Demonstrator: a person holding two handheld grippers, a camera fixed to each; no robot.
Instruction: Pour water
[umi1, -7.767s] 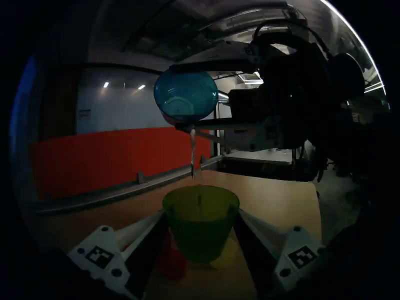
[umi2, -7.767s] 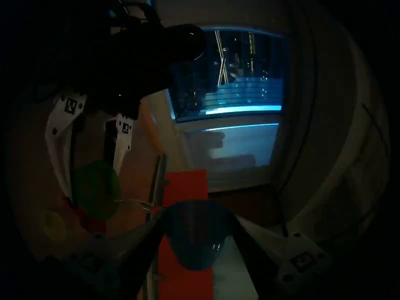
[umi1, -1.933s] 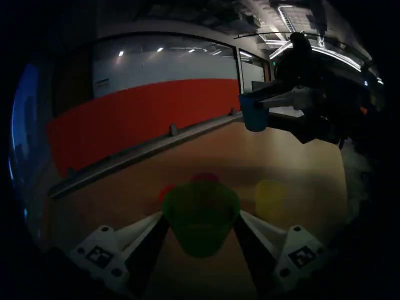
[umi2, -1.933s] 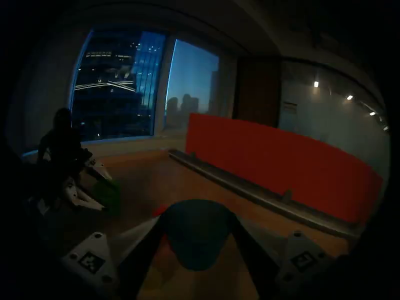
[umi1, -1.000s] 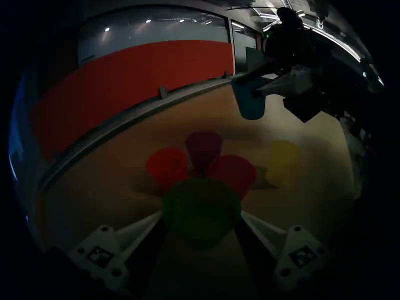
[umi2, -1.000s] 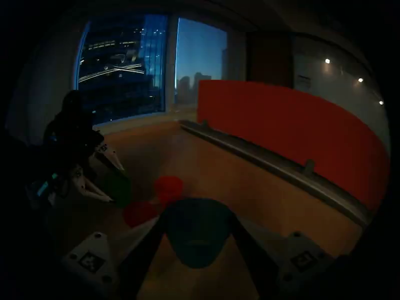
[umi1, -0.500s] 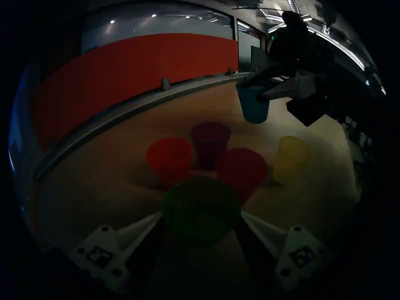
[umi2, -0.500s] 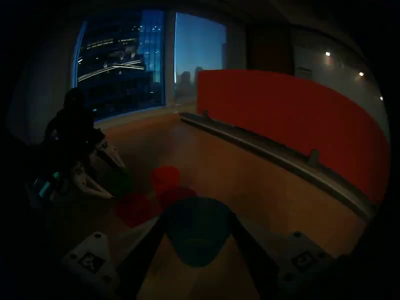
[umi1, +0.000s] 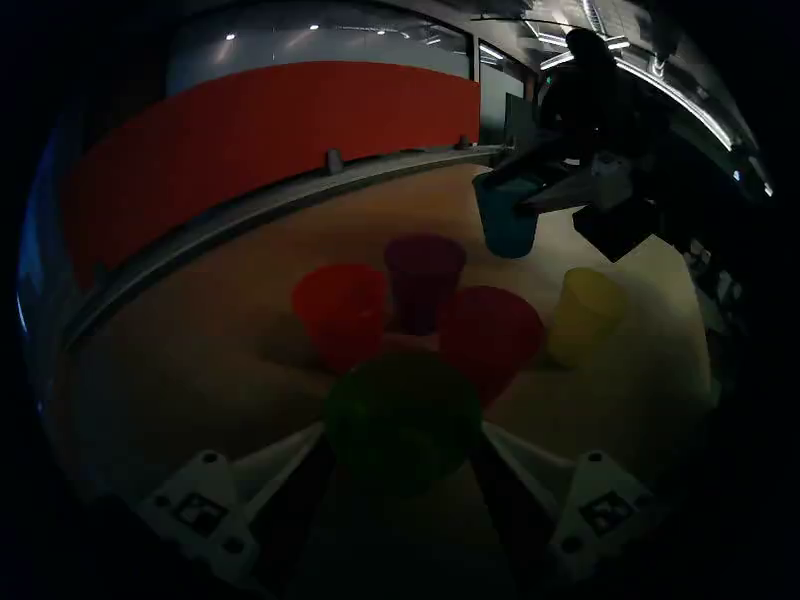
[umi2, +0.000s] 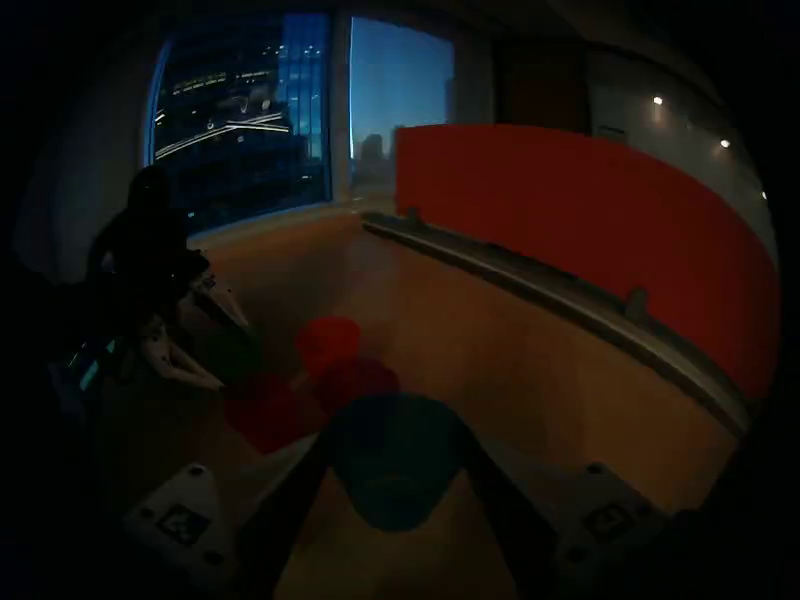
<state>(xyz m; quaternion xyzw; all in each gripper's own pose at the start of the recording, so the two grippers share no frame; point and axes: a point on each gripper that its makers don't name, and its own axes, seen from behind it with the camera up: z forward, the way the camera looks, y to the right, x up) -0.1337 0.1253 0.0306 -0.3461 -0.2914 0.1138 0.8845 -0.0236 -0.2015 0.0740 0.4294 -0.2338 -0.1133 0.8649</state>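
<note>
Presently, the left gripper (umi1: 403, 432) grasps the upright green cup (umi1: 403, 410) and the right gripper (umi2: 395, 452) grasps the upright blue cup (umi2: 395, 475), both over the desk (umi1: 200, 350) near a cluster of cups (umi1: 340, 310). No stream is visible, so pouring is judged over or unbegun.

A green cup (umi1: 402, 420), blue cup (umi1: 507, 215), purple cup (umi1: 424, 280) and yellow cup (umi1: 583, 315) are seen. Two red cups (umi1: 340, 305) are shown.

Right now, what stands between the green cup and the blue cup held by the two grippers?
In the left gripper view, a red cup stands between the green cup and the blue cup, with a purple cup beside it.
</note>
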